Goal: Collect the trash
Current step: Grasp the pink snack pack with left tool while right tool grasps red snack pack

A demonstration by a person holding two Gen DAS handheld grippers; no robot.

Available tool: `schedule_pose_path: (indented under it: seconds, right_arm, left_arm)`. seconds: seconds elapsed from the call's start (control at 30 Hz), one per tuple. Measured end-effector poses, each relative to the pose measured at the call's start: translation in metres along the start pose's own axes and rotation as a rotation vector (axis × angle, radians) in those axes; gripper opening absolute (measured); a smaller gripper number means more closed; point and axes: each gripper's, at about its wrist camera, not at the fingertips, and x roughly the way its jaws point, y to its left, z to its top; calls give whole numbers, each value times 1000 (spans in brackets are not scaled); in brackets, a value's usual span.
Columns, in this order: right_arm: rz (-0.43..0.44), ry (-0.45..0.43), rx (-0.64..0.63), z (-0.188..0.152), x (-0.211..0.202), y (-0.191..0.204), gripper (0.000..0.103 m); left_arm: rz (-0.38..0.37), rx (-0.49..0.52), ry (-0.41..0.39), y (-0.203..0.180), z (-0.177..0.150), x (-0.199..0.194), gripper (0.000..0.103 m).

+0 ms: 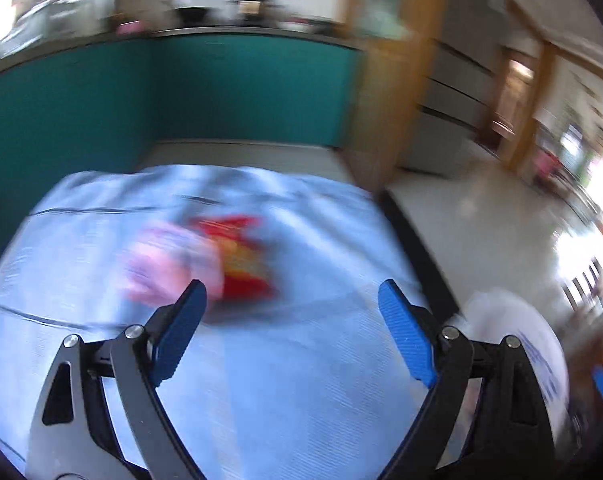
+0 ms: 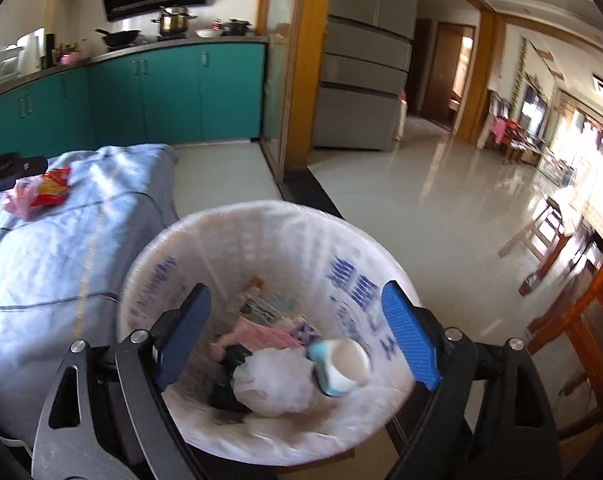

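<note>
A red snack wrapper (image 1: pixel 243 264) and a pink plastic bag (image 1: pixel 169 264) lie together on a light blue cloth (image 1: pixel 261 360), blurred in the left wrist view. My left gripper (image 1: pixel 293 300) is open and empty just short of them. They also show in the right wrist view, the wrapper (image 2: pixel 53 188) beside the bag (image 2: pixel 19 198). My right gripper (image 2: pixel 297 304) is open and empty above a white lined trash basket (image 2: pixel 221 228). In the basket lie a white cup (image 2: pixel 341 364), a crumpled white bag (image 2: pixel 277 376) and paper packets.
The cloth-covered surface (image 2: pixel 61 272) stands left of the basket. Teal kitchen cabinets (image 2: pixel 141 92) run behind it. A grey fridge (image 2: pixel 365 80) and a shiny tiled floor (image 2: pixel 441 208) lie to the right, with wooden furniture (image 2: pixel 573 312) at the far right.
</note>
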Motion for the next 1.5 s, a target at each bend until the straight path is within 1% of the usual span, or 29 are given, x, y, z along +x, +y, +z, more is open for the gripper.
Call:
schedule_pose_path:
  seconds: [0.03, 0.1, 0.17, 0.23, 0.3, 0.37, 0.4, 0.43, 0.47, 0.57, 0.67, 0.73, 0.83, 0.87, 0.93, 1.0, 1.07, 1.13, 1.17, 1.2, 1.23, 1.27, 1.3, 1.37, 1.4, 1.5]
  right_arm:
    - [24, -8, -6, 4, -1, 7, 86]
    - [65, -20, -22, 12, 0, 22, 88]
    - [94, -31, -53, 20, 2, 41, 89]
    - [132, -53, -92, 30, 5, 66, 89]
    - [178, -74, -118, 39, 7, 88, 89]
    - [233, -90, -141, 52, 12, 113, 89]
    - [260, -95, -149, 57, 15, 124, 89]
    - [286, -98, -155, 63, 18, 132, 89]
    - [305, -100, -158, 68, 20, 140, 89]
    - [379, -101, -164, 90, 35, 177, 89]
    - [437, -91, -156, 104, 52, 208, 89]
    - [478, -76, -160, 112, 70, 238, 89]
    - [497, -11, -216, 118, 100, 282, 89]
    - [490, 12, -227, 118, 108, 293, 89]
    - [478, 90, -256, 118, 133, 320, 89]
    - [432, 144, -299, 116, 153, 343, 89]
    - [388, 194, -341, 114, 166, 357, 89]
    - [389, 202, -361, 116, 169, 366, 89]
    - [387, 200, -372, 116, 169, 368, 86]
    - [390, 204, -378, 115, 168, 371, 72]
    - [405, 220, -382, 114, 168, 372, 63]
    - [427, 227, -372, 113, 166, 371, 51]
    - [428, 231, -372, 112, 165, 369, 41]
    - [435, 232, -381, 109, 160, 365, 32]
    - [456, 236, -378, 108, 153, 359, 29]
    - [498, 239, -384, 99, 132, 343, 28]
  left_arm:
    - [30, -48, -8, 20, 8, 7, 88]
    - [47, -113, 7, 47, 20, 19, 88]
    - [36, -144, 52, 64, 26, 35, 88]
    - [21, -152, 82, 71, 27, 46, 88]
    - [11, -161, 103, 79, 24, 54, 80]
    - [0, -170, 131, 86, 17, 59, 61]
    - [-10, -174, 149, 88, 14, 62, 58]
    - [-18, -172, 146, 91, 12, 62, 56]
    - [-41, -168, 135, 94, 10, 61, 54]
    - [-63, -152, 138, 108, 5, 54, 50]
    - [-84, -147, 140, 123, -3, 39, 49]
    - [-87, -154, 147, 142, -13, 24, 49]
    - [-98, -185, 137, 174, -27, -3, 49]
    - [-91, -188, 129, 183, -32, -12, 49]
    - [-68, -193, 127, 201, -41, -30, 49]
    - [-67, -191, 135, 210, -46, -38, 49]
    - [-70, -185, 135, 214, -49, -44, 50]
    - [-79, -182, 132, 214, -50, -47, 50]
    - [-86, -181, 132, 213, -50, -47, 51]
    - [-88, -178, 131, 212, -50, -48, 51]
    - [-87, -171, 128, 209, -50, -48, 52]
    - [-86, -166, 126, 207, -50, -47, 52]
    - [-88, -162, 124, 206, -51, -49, 52]
    - [-98, -160, 120, 203, -52, -51, 52]
    - [-100, -158, 118, 201, -52, -52, 52]
    - [-104, -151, 116, 197, -52, -55, 52]
